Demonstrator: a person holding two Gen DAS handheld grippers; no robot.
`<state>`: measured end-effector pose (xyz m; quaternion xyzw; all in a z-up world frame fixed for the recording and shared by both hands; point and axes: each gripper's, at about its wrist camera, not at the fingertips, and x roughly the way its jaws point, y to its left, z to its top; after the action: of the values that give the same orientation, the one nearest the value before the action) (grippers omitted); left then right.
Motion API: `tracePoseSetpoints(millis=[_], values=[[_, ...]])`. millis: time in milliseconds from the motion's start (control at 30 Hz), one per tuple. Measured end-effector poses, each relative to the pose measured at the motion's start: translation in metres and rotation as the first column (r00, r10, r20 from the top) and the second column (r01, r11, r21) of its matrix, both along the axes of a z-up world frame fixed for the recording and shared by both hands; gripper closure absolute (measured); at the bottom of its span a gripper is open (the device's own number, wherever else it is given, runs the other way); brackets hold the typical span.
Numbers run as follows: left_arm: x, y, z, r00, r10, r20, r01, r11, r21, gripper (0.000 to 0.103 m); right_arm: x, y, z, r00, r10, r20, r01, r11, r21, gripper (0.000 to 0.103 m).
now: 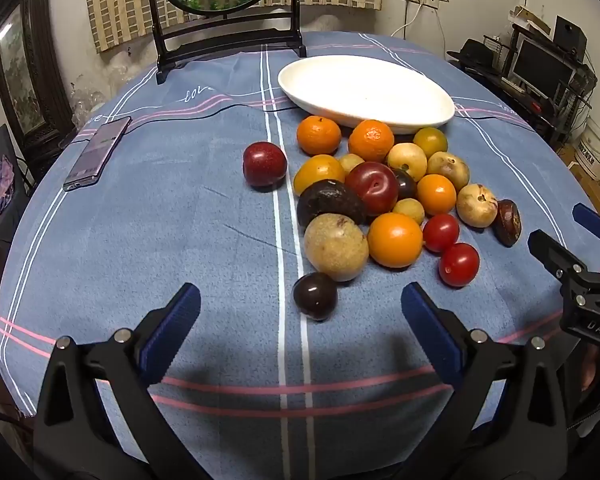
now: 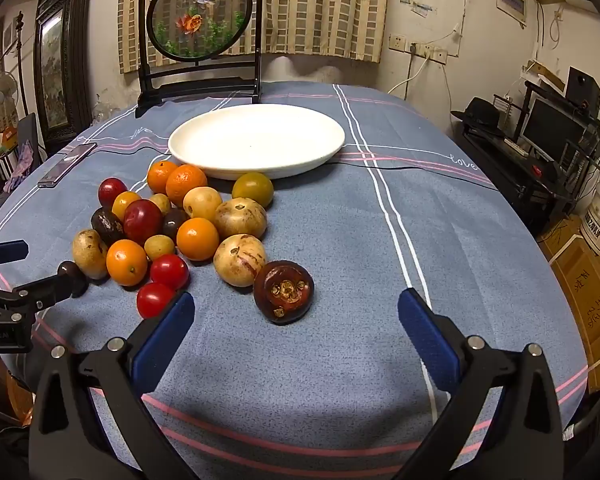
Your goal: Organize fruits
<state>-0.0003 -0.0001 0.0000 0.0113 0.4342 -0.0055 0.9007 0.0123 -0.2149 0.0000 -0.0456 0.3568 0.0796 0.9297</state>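
Observation:
Several fruits lie in a loose pile (image 1: 384, 196) (image 2: 180, 224) on the blue checked tablecloth, just in front of an empty white plate (image 1: 364, 88) (image 2: 256, 140). A red plum (image 1: 265, 164) sits apart on the pile's left. My left gripper (image 1: 300, 312) hovers open over the cloth, with a small dark plum (image 1: 315, 295) between its blue pads, untouched. My right gripper (image 2: 296, 316) is open too, a brown mangosteen (image 2: 284, 291) just ahead of its fingers. Two red tomatoes (image 2: 162, 286) lie by its left finger. Each gripper shows at the edge of the other's view.
A phone (image 1: 97, 154) (image 2: 66, 165) lies on the cloth at the left. A black framed round ornament (image 1: 224, 12) (image 2: 200, 40) stands behind the plate. A desk with a monitor (image 2: 552, 130) and cardboard boxes (image 2: 584, 292) are off the table's right side.

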Motion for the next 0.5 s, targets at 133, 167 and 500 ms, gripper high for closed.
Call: tracePoseSetpoints(millis=[133,167,500], values=[[0.0000,-0.0003,-0.0002,1.000,0.002,0.000,-0.002,1.000,0.000,0.002,0.0005,-0.0001,0.0000,1.000,0.000,0.000,0.000,1.000,0.000,0.001],[-0.0004,-0.0005,-0.0001,1.000,0.002,0.000,-0.002,1.000,0.000,0.002,0.0000,-0.0001,0.0003,1.000,0.000,0.000,0.000,1.000,0.000,0.001],[-0.0014,-0.0006,-0.0005,1.000,0.004,-0.001,-0.004,1.000,0.000,0.002,-0.0001,-0.0004,-0.0006,1.000,-0.001,-0.002,0.001,1.000,0.002,0.001]])
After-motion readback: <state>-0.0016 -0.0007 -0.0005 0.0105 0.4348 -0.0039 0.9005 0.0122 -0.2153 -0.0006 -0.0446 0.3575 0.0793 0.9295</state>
